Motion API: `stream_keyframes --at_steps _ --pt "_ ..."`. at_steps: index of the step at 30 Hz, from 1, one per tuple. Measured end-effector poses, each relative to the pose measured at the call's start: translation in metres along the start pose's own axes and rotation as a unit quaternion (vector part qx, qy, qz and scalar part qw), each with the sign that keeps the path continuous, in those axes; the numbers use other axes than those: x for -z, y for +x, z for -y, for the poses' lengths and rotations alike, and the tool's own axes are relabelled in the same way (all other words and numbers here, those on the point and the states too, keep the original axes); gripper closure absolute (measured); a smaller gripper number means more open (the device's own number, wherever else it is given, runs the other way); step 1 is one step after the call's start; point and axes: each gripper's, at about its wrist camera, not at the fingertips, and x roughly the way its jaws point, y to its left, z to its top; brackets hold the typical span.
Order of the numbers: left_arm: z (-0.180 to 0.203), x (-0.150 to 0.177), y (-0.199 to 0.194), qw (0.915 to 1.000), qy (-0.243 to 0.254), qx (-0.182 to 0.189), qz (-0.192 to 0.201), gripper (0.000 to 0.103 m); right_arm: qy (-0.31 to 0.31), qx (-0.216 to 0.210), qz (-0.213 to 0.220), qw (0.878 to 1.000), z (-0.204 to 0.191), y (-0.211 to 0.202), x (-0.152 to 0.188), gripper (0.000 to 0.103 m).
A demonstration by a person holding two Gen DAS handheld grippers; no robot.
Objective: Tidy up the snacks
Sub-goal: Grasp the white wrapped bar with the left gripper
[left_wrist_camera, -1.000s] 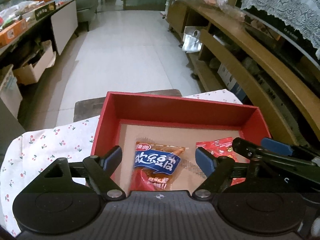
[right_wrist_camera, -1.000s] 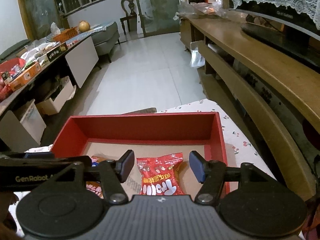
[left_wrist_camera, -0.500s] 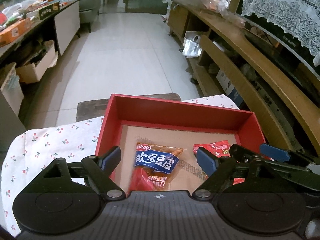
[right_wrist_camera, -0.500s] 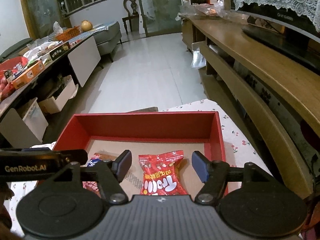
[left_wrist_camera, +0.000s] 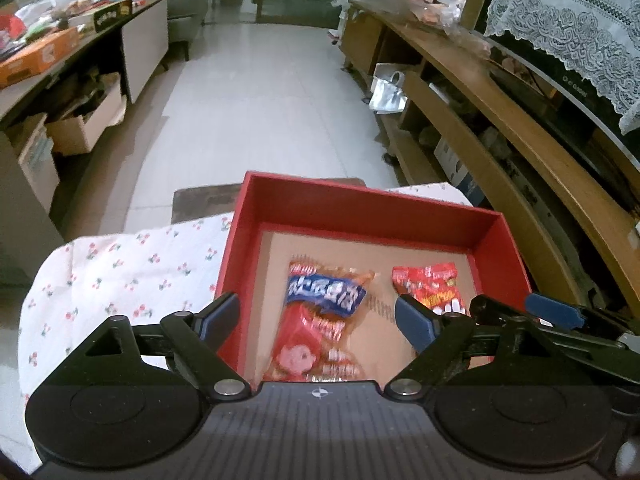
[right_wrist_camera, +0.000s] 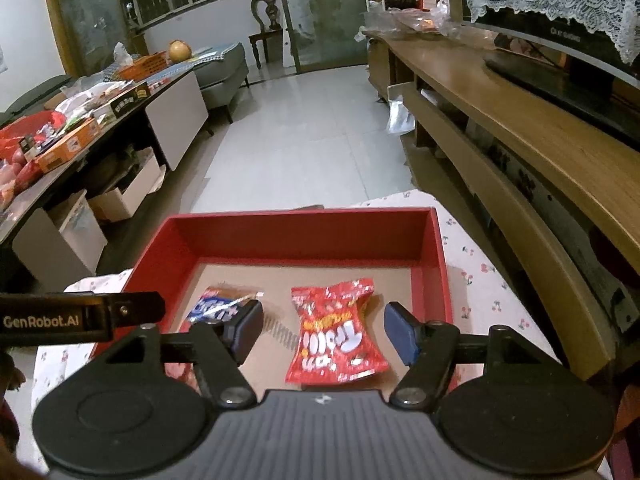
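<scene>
1. Nearest, the left gripper (left_wrist_camera: 317, 318) hovers above the near part of the red box (left_wrist_camera: 366, 204), jaws spread wide and empty; the right gripper (right_wrist_camera: 323, 326) is beside it, likewise spread and holding nothing.
2. Each gripper frames one packet, which suggests both snacks have just been laid down, or are about to be picked up.
3. Two snack packets lie flat on the box's brown floor: the blue-and-red packet (left_wrist_camera: 322, 312) toward the left wall, the red packet (right_wrist_camera: 338, 334) toward the right wall, apart from each other.
4. One red box sits on the cherry-print cloth (left_wrist_camera: 120, 276) covering the bench, near its far edge.
5. Beyond lie the tiled floor (left_wrist_camera: 256, 92) and a wooden shelf unit (right_wrist_camera: 500, 128).
</scene>
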Motion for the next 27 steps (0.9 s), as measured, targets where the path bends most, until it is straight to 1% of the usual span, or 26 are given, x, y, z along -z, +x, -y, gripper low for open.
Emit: stream_keyframes --at_steps 4,9,12,16,21,24,27 --pt "-0.007 0.013 -0.008 0.9999 -0.006 0.000 -0.010 0.014 -0.004 -0.006 -0.011 1.000 -0.006 -0.010 0.011 0.023" --pt "-0.021 0.029 -0.015 0.9994 -0.018 -0.004 -0.028 0.014 -0.002 -0.024 -0.029 0.999 -0.012 -0.021 0.025 0.023" --pt "-0.037 0.039 -0.018 0.9983 -0.041 -0.008 -0.041 0.014 -0.011 -0.032 -0.038 0.999 -0.020 -0.027 0.035 0.023" --pt "-0.057 0.053 -0.023 0.9944 -0.087 -0.004 -0.060 0.013 -0.025 -0.042 -0.045 0.998 -0.030 -0.031 0.044 0.023" --pt "-0.068 0.069 -0.022 0.9897 -0.118 -0.007 -0.081 0.013 -0.038 -0.052 -0.048 0.997 -0.039 -0.033 0.047 0.022" --pt "-0.072 0.076 -0.015 0.9858 -0.136 -0.016 -0.097 0.013 -0.042 -0.055 -0.050 0.996 -0.040 -0.032 0.046 0.022" --pt "-0.081 0.079 -0.012 0.9800 -0.166 -0.020 -0.109 0.013 -0.055 -0.072 -0.052 0.995 -0.046 -0.031 0.047 0.022"
